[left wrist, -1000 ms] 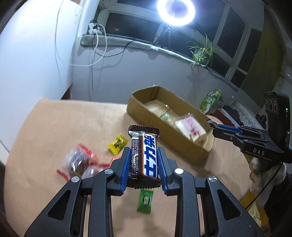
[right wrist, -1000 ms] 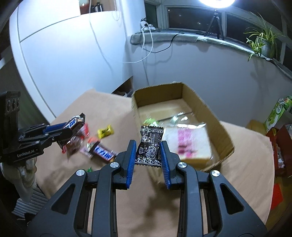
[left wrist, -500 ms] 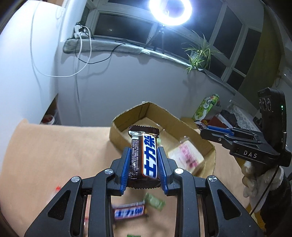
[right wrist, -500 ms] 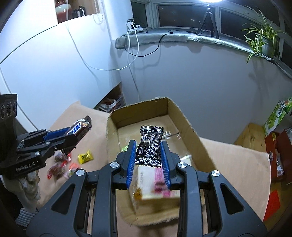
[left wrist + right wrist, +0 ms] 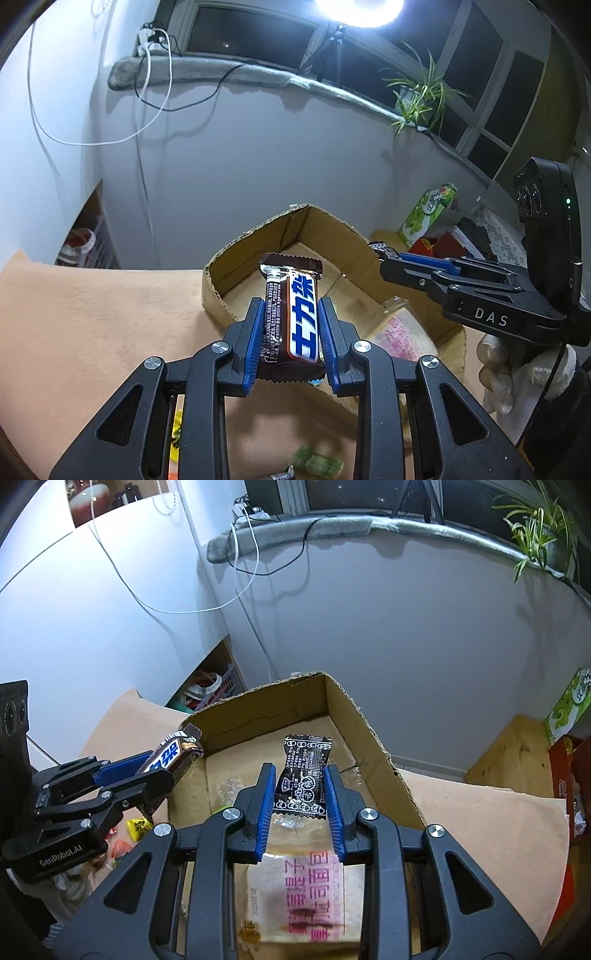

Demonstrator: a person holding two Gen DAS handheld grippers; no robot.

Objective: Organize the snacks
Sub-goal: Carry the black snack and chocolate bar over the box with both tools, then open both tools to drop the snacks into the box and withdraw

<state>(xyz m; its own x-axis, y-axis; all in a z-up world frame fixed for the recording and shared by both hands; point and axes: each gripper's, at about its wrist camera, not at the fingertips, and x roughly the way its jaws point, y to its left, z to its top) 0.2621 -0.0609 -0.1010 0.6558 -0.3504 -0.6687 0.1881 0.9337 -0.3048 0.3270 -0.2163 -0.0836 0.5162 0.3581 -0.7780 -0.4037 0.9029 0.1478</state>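
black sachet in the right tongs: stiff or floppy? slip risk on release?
The black sachet probably has some stiffness: it stands upright above the right tongs without drooping. Likely light, being small and thin. Its glossy film may slip, though the ribbed blue pads appear to grip it.

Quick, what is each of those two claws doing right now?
Left gripper: closed on a brown chocolate bar with blue lettering.
Right gripper: closed on a small black candy packet.

A ring light [image 5: 357,9] glares above dark windows [image 5: 251,35]; a spider plant [image 5: 421,98] sits on the sill; white walls [image 5: 240,162].
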